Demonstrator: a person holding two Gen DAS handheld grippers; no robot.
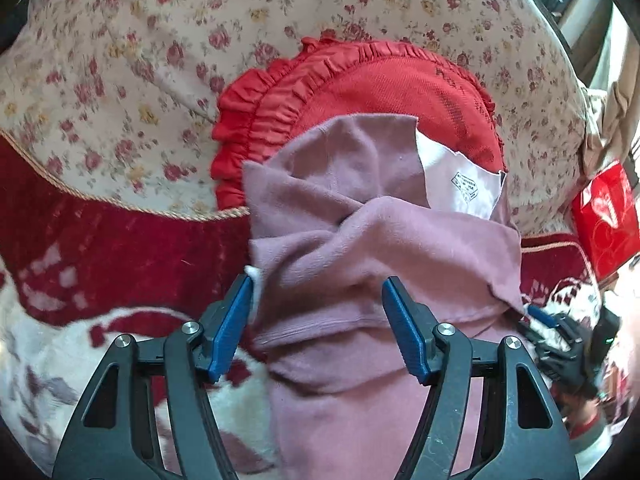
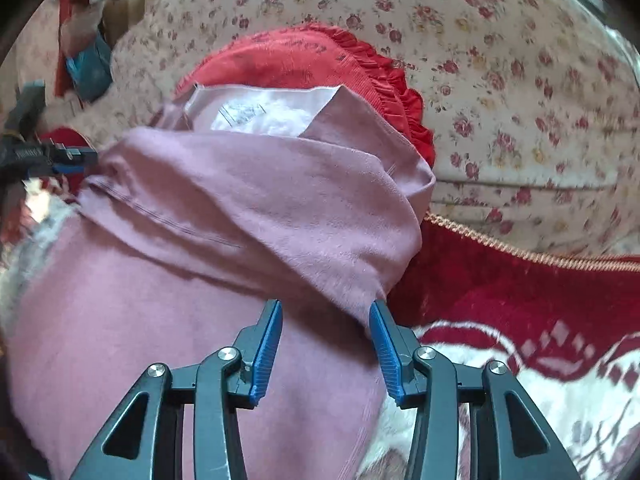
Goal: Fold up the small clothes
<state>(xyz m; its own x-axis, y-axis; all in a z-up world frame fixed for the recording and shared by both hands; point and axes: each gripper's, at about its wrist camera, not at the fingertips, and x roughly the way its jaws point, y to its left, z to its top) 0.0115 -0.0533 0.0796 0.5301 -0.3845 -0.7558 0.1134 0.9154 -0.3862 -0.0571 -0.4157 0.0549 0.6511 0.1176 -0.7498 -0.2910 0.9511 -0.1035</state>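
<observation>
- Left wrist view: the left gripper [image 1: 318, 286] hangs with its jaws apart and grasping nothing, over the near part of the pink garment [image 1: 360, 240]. The garment runs near to far across the red-and-white blanket [image 1: 100, 248], its far end on the red cushion [image 1: 360, 80].
- Right wrist view: the right gripper [image 2: 325, 314] is released too, astride the garment's folded right edge.

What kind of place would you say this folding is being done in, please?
Probably a home sofa or bed: a ruffled red cushion, a floral-print upholstered backrest and a plush red-and-white blanket under the mauve garment.
</observation>
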